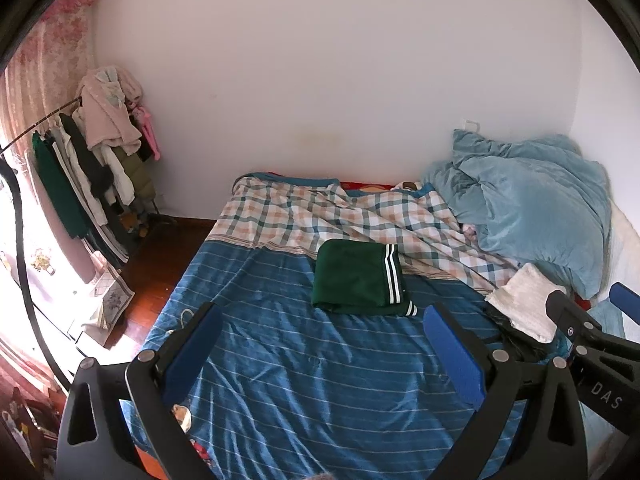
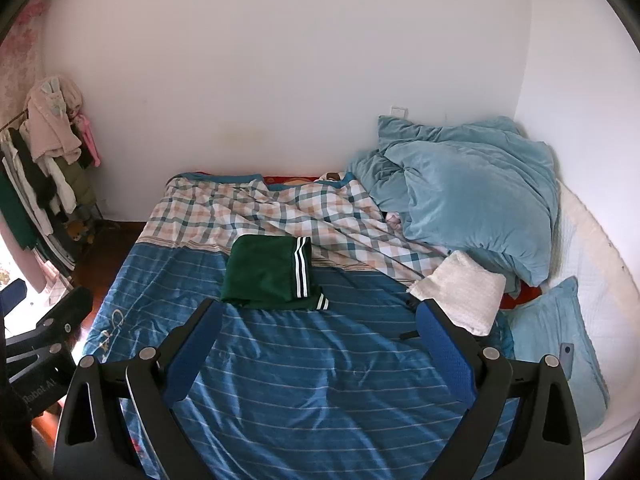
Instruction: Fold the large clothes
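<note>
A dark green garment [image 1: 356, 278] with white stripes lies folded in a neat rectangle on the blue striped bed cover [image 1: 300, 380]; it also shows in the right wrist view [image 2: 268, 274]. My left gripper [image 1: 322, 316] is open and empty, held above the bed in front of the garment. My right gripper [image 2: 318, 314] is open and empty too, just short of the garment's near edge. The right gripper also shows at the right edge of the left wrist view [image 1: 588, 316]. Part of the left gripper shows at the left edge of the right wrist view [image 2: 52, 320].
A folded white towel [image 2: 460, 294] lies right of the garment. A checked sheet [image 2: 260, 212] and a crumpled light blue duvet [image 2: 472, 192] lie at the bed's far end. A blue pillow [image 2: 560, 340] lies at the right. A clothes rack [image 1: 92, 168] stands left by the wall.
</note>
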